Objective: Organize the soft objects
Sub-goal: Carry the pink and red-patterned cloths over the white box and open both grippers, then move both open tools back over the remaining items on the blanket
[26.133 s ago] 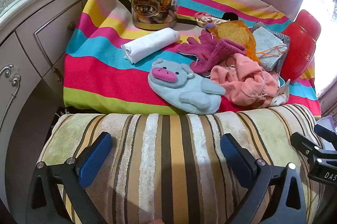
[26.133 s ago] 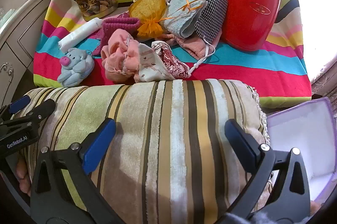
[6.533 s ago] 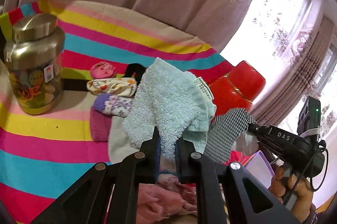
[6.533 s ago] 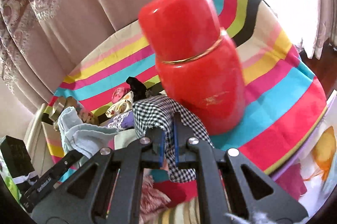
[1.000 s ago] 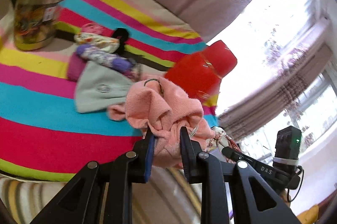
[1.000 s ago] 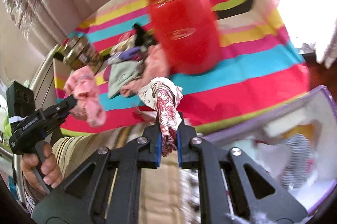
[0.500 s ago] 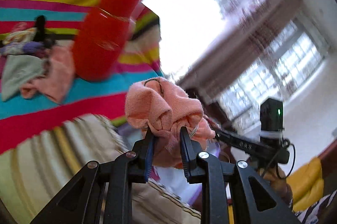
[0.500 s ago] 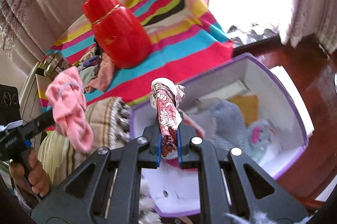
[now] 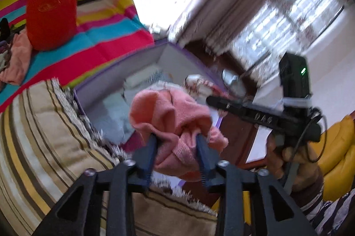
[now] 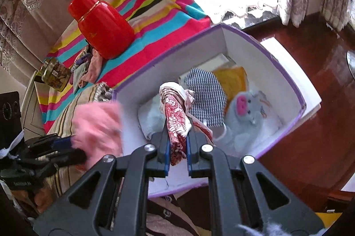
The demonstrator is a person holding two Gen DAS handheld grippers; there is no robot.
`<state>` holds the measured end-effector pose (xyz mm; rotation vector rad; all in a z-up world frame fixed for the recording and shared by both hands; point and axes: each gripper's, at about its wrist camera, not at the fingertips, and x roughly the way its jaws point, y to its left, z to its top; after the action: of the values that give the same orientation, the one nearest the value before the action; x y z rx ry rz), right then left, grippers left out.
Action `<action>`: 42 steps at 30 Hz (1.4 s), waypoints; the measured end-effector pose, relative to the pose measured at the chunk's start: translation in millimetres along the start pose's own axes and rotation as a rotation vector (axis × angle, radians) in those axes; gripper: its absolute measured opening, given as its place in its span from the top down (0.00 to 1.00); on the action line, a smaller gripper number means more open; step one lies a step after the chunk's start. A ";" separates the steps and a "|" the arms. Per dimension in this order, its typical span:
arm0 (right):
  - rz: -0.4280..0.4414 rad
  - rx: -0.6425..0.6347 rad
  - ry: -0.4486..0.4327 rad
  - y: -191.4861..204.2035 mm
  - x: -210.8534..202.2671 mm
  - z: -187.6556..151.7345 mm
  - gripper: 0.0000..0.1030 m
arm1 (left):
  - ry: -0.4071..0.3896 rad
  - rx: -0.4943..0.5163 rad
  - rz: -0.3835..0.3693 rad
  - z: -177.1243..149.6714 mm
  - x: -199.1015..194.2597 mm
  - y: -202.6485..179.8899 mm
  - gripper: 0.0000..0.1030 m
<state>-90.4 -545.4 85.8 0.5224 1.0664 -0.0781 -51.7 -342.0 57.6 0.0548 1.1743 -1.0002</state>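
Pink knit cloth (image 9: 170,116) sits bunched and pinched between the blue pads of the left tool (image 9: 177,147), held up in the air near the left rim of the purple box (image 10: 286,78) and over the striped cushion (image 9: 44,120); in the right wrist view it blurs into a pink smear. Red-and-white patterned cloth (image 10: 177,118) is clamped tight in the right tool (image 10: 178,153), hanging directly above the open box. Down inside the box, 1 checked black-and-white cloth (image 10: 207,94) lies in the middle, a yellow cloth (image 10: 233,78) sits behind it, a pale blue towel (image 10: 153,118) is at the left, and a blue plush pig (image 10: 248,116) with a pink snout leans against the right wall. Back on the striped cover of the desk (image 10: 168,11), a red canister (image 10: 102,27) stands upright, loose cloths (image 10: 88,67) lie heaped just beside it, and a glass jar (image 10: 55,74) stands further left.
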 end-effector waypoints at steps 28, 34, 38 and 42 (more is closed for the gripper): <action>-0.042 -0.010 0.146 2.0 27.0 -12.6 0.48 | -0.087 -0.166 0.008 -2.0 -35.1 53.9 0.54; -0.036 -0.057 0.124 21.7 28.7 -4.7 0.48 | -0.118 -0.225 0.022 -5.7 -47.1 80.9 0.54; -0.019 -0.092 0.135 40.9 36.9 -1.7 0.48 | -0.144 -0.280 0.034 -12.7 -56.6 104.2 0.54; -0.002 -0.120 0.133 64.2 44.5 3.7 0.48 | -0.177 -0.331 0.024 -19.0 -69.1 127.9 0.54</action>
<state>-45.7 -482.6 73.1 0.4227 1.1934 0.0193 18.5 -213.8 46.7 -0.2768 1.1590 -0.7622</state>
